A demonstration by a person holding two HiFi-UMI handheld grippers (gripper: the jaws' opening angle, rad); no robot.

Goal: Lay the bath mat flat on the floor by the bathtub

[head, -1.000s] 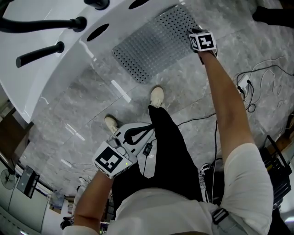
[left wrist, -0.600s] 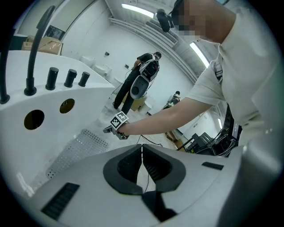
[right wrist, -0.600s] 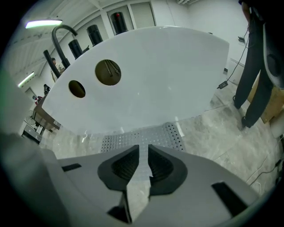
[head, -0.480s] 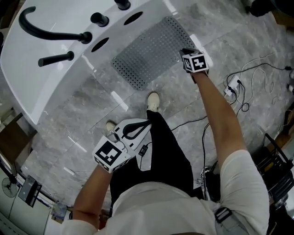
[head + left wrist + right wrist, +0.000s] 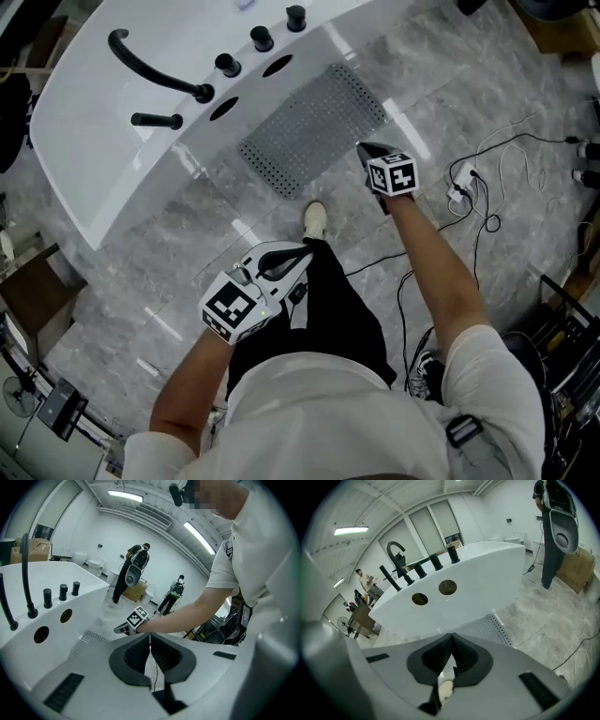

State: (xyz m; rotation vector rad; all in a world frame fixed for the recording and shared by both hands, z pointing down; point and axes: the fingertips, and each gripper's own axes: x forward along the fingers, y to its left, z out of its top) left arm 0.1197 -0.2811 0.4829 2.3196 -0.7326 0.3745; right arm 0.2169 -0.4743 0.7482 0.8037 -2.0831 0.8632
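my right gripper [image 5: 451, 639] is closing its jaws down to a shut. the dark pads meet tip to tip with nothing between them, only grey floor and a strip of mat showing past them. i judge they sit empty because the bath mat [image 5: 314, 127] needs no more holding. it lies spread flat on the floor [image 5: 187, 234], one long edge running along the foot of the bathtub [image 5: 141, 122], with no fold or raised corner that i can see.

from above, my right gripper [image 5: 367, 152] hangs just off the mat's near edge, pointing at it, on an outstretched arm. whether the tips touch the tile i cannot tell. from that gripper's own view the mat [image 5: 485, 629] runs straight under the white wall of the tub [image 5: 454, 597], which fits the place the task names.

my left gripper [image 5: 150, 639] is closed too, its pads pressed together on nothing. i carry it [image 5: 292, 259] low and close to my body, well apart from the mat, since this step seems to need one hand only. its camera catches just a perforated corner of the mat [image 5: 91, 637] beside the tub [image 5: 56, 620].

my shoe [image 5: 316, 220] stands near the mat's edge but off it, so nothing weighs on or rucks the mat. loose cables [image 5: 469, 187] trail on the floor to my right, clear of it. as i judge it, the laying is as good as done.
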